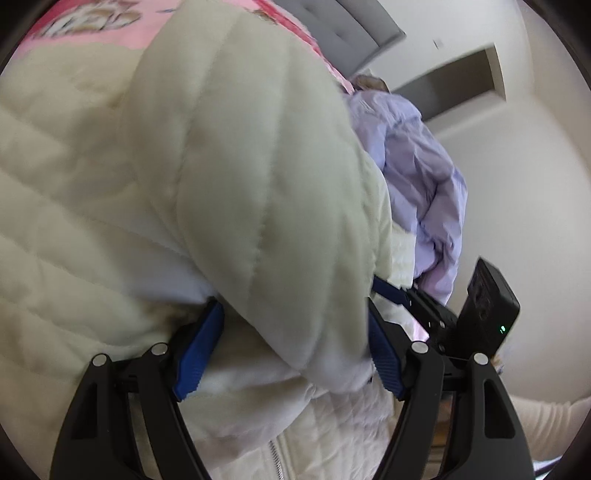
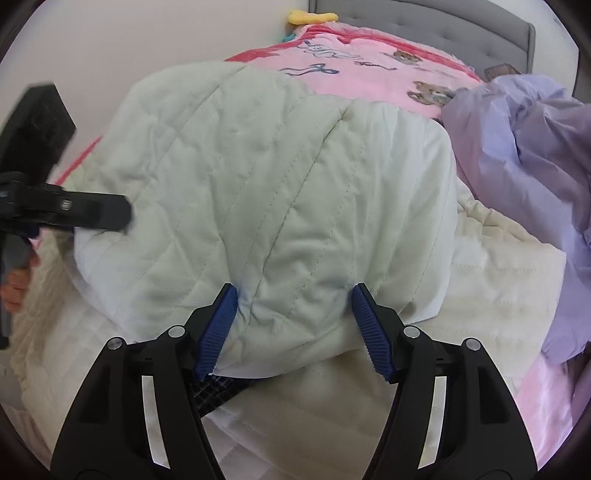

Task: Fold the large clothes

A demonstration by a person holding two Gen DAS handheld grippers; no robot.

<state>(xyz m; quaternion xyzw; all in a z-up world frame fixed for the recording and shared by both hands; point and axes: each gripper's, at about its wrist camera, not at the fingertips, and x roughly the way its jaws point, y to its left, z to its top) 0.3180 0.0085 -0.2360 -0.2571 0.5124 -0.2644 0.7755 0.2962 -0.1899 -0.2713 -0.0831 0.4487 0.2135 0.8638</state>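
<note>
Left wrist view: the left hand-held gripper [image 1: 291,350] points steeply down, jaws spread wide. A puffy fold of the cream quilted jacket [image 1: 229,184] bulges between the blue pads [image 1: 199,354]; the pads look to stand clear of the fabric, though motion blur makes this uncertain. The jacket's zipper [image 1: 272,458] shows at the bottom edge. Behind the jacket lie a lilac garment [image 1: 424,192] and a pink blanket [image 1: 92,33]. The right hand-held gripper [image 1: 417,299] enters at the right, beside the lilac garment.

Right wrist view: the right hand-held gripper [image 2: 295,328] tilts down over the bed, jaws wide. The folded edge of the jacket [image 2: 266,192] sits between them; the left pad [image 2: 218,328] touches the fabric and the right pad [image 2: 373,332] stands just off it, so no firm grip is evident. The jacket lies folded in a padded mound on a cream bedspread [image 2: 498,266], with the pink blanket [image 2: 369,70] beyond it and the lilac garment [image 2: 535,166] to the right. The left hand-held gripper [image 2: 92,214] reaches in at the left edge, its tip at the jacket's side.
</note>
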